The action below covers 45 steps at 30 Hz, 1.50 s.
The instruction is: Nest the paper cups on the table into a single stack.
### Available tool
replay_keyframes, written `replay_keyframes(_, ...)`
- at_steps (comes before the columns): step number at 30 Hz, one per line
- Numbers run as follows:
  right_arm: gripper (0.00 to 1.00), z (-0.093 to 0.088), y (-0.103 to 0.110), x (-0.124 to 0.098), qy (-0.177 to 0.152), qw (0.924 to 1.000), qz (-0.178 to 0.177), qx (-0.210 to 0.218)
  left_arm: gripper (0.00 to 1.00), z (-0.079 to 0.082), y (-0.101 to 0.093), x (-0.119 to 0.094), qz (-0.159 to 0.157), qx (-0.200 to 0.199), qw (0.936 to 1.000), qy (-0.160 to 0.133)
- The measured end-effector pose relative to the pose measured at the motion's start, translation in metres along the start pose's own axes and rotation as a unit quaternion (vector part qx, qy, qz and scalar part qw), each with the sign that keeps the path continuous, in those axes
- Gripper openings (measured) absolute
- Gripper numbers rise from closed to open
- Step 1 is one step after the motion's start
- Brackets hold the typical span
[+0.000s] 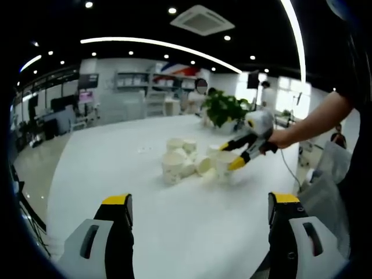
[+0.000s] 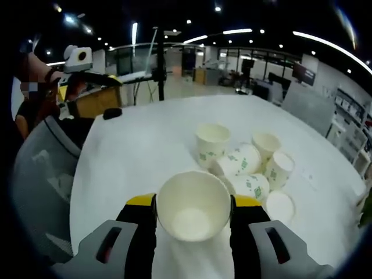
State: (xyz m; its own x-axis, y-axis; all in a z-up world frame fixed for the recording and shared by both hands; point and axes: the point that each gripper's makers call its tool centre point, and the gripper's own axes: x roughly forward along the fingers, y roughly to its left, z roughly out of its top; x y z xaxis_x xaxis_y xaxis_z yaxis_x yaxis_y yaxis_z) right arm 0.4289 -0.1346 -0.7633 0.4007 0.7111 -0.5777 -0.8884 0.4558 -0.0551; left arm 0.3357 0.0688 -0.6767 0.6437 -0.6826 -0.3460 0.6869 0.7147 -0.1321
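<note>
Several white paper cups with green print (image 1: pixel 181 160) sit clustered on the white table (image 1: pixel 116 163); one stands upright (image 2: pixel 212 142), others lie on their sides (image 2: pixel 244 161). My right gripper (image 2: pixel 193 204) is shut on an upright paper cup (image 2: pixel 192 216) at the near side of the cluster, its mouth facing the camera. In the left gripper view that right gripper (image 1: pixel 231 156) comes in from the right, a hand behind it, with the cup (image 1: pixel 223 164) between its yellow tips. My left gripper (image 1: pixel 200 200) hangs open over the near table, well short of the cups.
A potted plant (image 1: pixel 224 107) stands at the table's far edge. A grey chair (image 2: pixel 40 168) is by the table's side, and a pale bag (image 1: pixel 328 174) hangs at the right. Bare tabletop lies between the left gripper and the cups.
</note>
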Motion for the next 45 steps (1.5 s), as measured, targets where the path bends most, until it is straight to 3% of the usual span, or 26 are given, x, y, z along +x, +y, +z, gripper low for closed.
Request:
replay_keyframes(30,0.46,0.007,0.047,-0.019,-0.017,0.9995,0.022,-0.014,0.97,0.002,-0.009,0.004,-0.011,0.005,0.9999,-0.007)
replay_keyframes(45,0.46,0.016,0.080,-0.019,-0.033,0.9978,0.056,-0.017,0.97,0.003,-0.007,0.005,-0.011,0.003,0.9999,-0.006)
